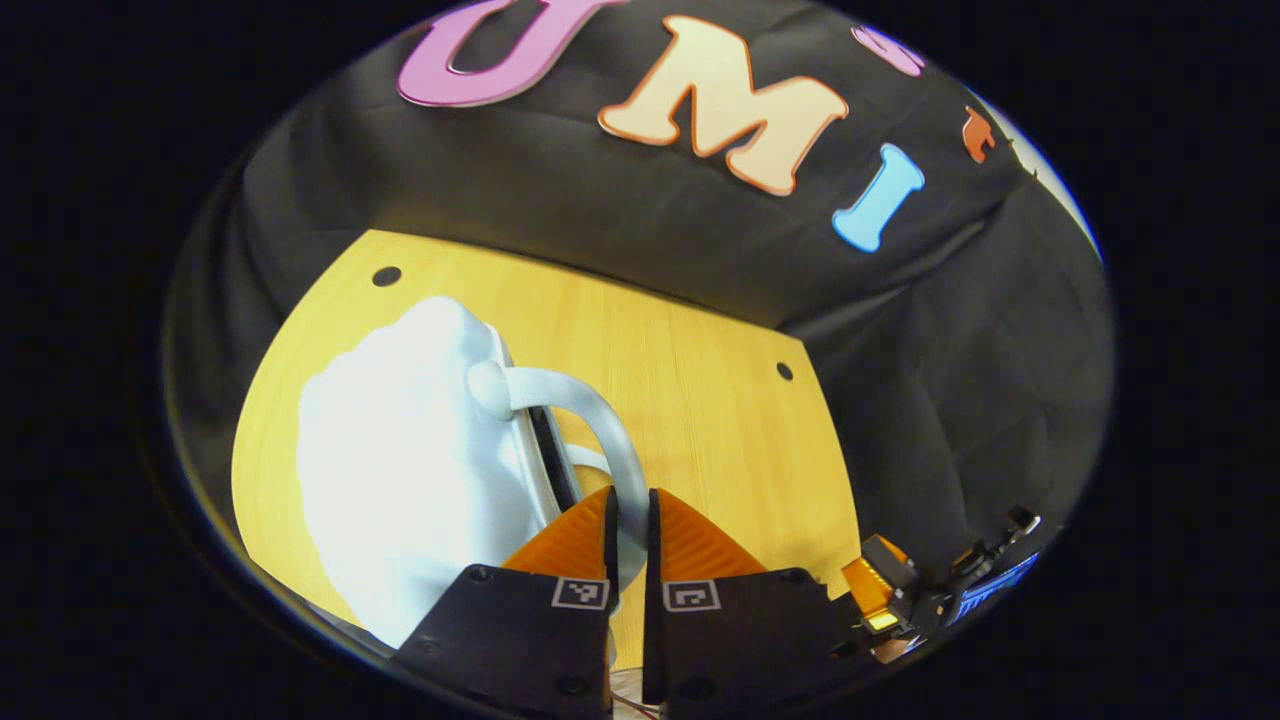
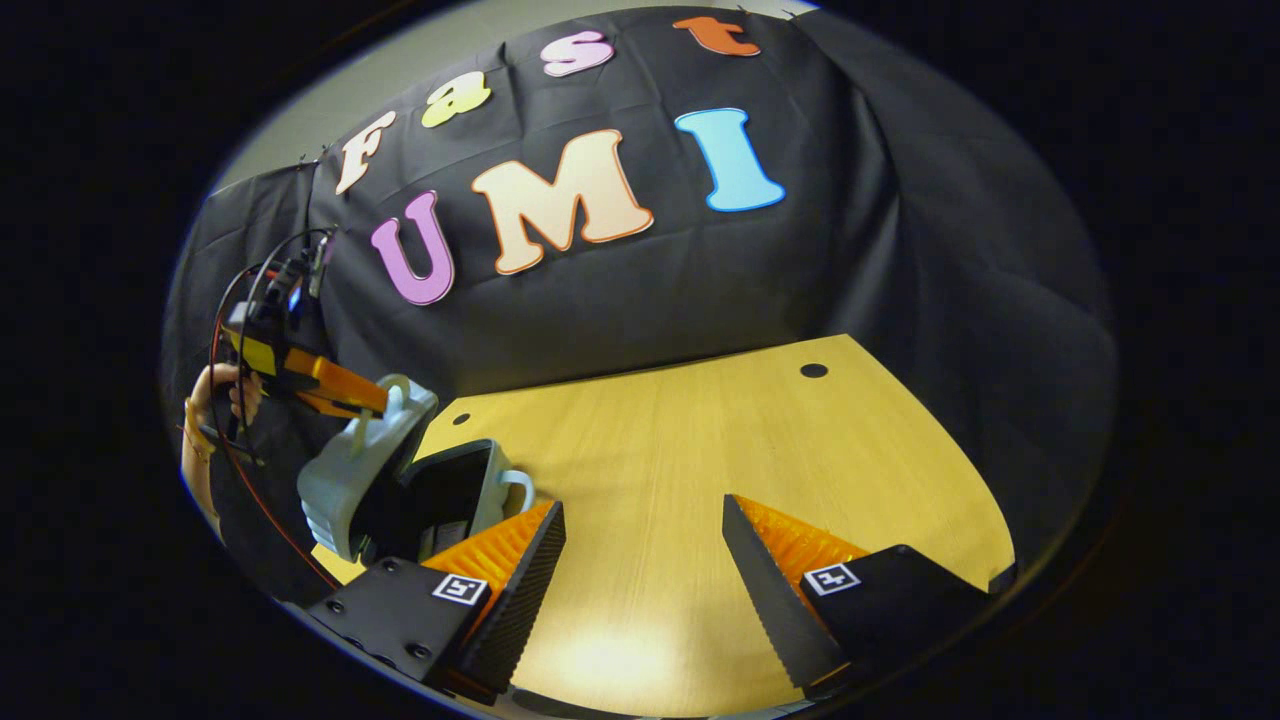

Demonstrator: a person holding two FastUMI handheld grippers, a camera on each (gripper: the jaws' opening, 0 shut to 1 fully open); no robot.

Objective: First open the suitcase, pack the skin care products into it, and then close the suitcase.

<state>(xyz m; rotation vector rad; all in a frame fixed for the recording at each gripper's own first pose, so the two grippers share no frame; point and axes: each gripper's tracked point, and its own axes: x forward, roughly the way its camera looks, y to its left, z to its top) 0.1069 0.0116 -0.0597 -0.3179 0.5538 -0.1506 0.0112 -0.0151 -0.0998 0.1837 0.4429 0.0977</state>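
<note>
Left gripper view: left claw (image 1: 630,520) clamped on suitcase handle (image 1: 590,410), lid ajar.

A pale wooden worktop (image 2: 700,480) with small dark holes stands against draped black cloth walls (image 2: 620,290), lit from above.

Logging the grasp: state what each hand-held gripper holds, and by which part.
The left hand-held gripper is shut on the suitcase lid's handle. The right hand-held gripper is open, holding nothing.

Your own fingers (image 2: 480,560) hide the suitcase's (image 2: 400,480) front corner; its dark interior can't be made out.
</note>
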